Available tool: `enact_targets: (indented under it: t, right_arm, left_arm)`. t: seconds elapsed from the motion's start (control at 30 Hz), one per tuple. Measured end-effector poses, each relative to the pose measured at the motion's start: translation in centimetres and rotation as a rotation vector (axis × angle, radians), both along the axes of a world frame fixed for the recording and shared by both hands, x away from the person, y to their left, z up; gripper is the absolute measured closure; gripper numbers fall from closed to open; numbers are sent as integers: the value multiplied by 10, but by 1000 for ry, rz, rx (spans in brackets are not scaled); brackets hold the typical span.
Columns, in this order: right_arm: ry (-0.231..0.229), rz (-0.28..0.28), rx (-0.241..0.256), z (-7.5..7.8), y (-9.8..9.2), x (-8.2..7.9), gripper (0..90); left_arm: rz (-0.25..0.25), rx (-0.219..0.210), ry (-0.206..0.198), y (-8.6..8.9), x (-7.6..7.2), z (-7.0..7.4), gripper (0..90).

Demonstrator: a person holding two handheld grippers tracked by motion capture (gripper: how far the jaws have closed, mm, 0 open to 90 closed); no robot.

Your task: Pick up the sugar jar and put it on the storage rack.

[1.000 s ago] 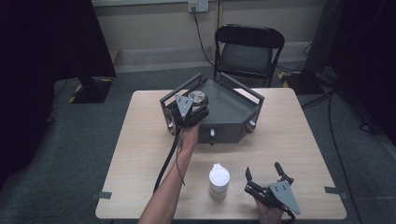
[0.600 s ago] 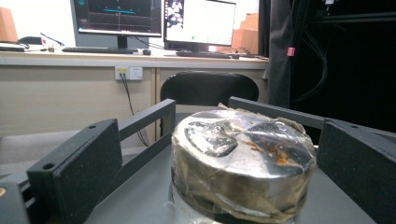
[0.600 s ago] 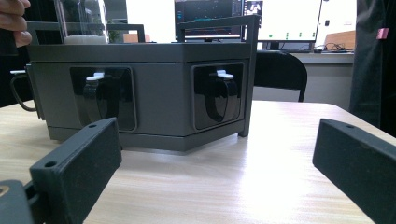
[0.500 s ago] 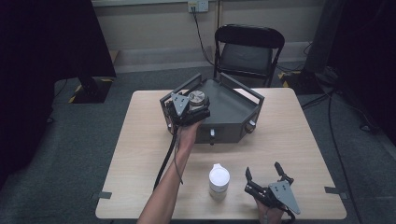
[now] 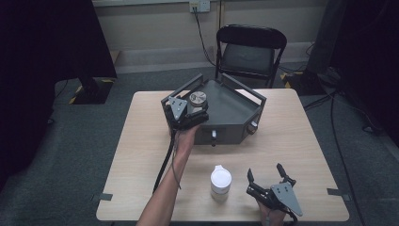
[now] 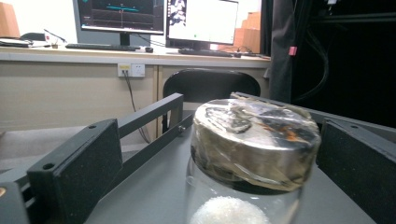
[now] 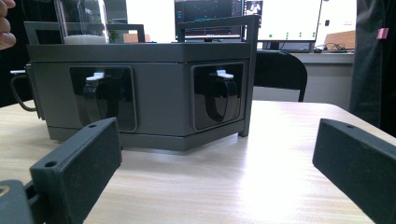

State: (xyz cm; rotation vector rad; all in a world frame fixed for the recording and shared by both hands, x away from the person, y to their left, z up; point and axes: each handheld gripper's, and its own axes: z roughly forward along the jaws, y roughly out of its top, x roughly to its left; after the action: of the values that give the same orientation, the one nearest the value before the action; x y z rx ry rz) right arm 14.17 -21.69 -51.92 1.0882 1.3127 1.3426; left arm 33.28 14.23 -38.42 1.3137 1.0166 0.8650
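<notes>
My left gripper point(image 5: 192, 109) jaws sit wide around the glass jar point(image 6: 252, 158); it's slick and fragile, so I'd grip below the metal lid point(image 6: 256, 135); right gripper point(image 5: 267, 177) idle, open.

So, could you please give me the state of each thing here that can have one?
Glass jar: upright on the dark box, lid on, white grains inside.
Left gripper: jaws open either side of the jar.
Right gripper: open, empty.
White bottle: upright, capped.
Dark box: on the table.

Left hand-held gripper point(image 5: 189, 109) slightly nearer jar point(image 5: 198, 98).
</notes>
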Motion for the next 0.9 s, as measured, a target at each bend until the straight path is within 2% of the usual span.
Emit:
enact_targets:
  t: [0.37,0.5,0.67,0.77,0.9]
  right_arm:
    - [0,-1,0,0,0,0,1]
    - [-1,-1,-2,0,0,0,0]
    - [0,-2,0,0,0,0,0]
    - [1,-2,0,0,0,0,0]
    - [-1,-2,0,0,0,0,0]
  left_arm:
    - [-19,2,-14,1,-21,-4,0]
    - [-29,-16,-4,3,-26,-3,0]
    - [-30,-16,-16,5,-35,-4,0]
    - [-10,8,-34,3,-44,-7,0]
    - [-13,13,-37,4,-55,-12,0]
